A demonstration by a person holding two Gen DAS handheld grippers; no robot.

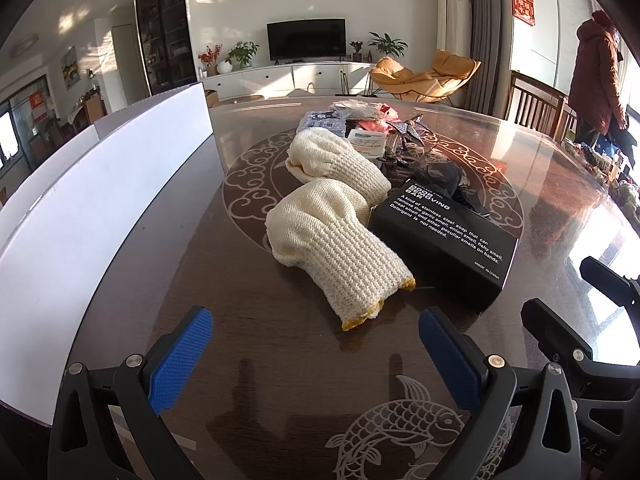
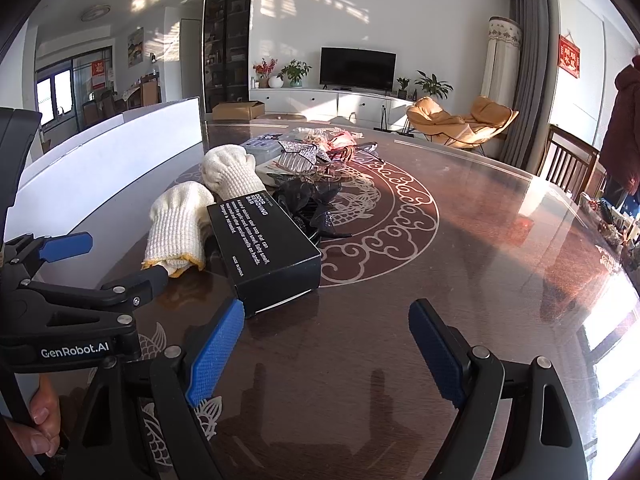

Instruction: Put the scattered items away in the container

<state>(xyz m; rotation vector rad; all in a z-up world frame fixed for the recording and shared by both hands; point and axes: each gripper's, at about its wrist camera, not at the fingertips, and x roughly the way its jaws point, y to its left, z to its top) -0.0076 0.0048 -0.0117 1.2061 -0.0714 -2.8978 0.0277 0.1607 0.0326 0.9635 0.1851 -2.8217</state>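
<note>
scattered items lie in a heap on the dark round glass-topped table (image 1: 280, 380): two cream knitted work gloves (image 1: 336, 248) with yellow cuff edging, a black cardboard box with white print (image 1: 444, 244) touching the nearer glove, a tangle of black hair accessories (image 2: 308, 200) behind the box, and a glittery silver hair comb (image 2: 298, 152) further back among small packets. white rectangular container (image 1: 104, 184), your target, stands along the table's left edge, beside the gloves but apart from them. your left gripper (image 1: 316, 344) hovers just short of the nearer glove's cuff, its blue-padded jaws spread and holding nothing. your right gripper (image 2: 326, 340) sits near the box's front corner, jaws likewise spread wide over bare tabletop.
</note>
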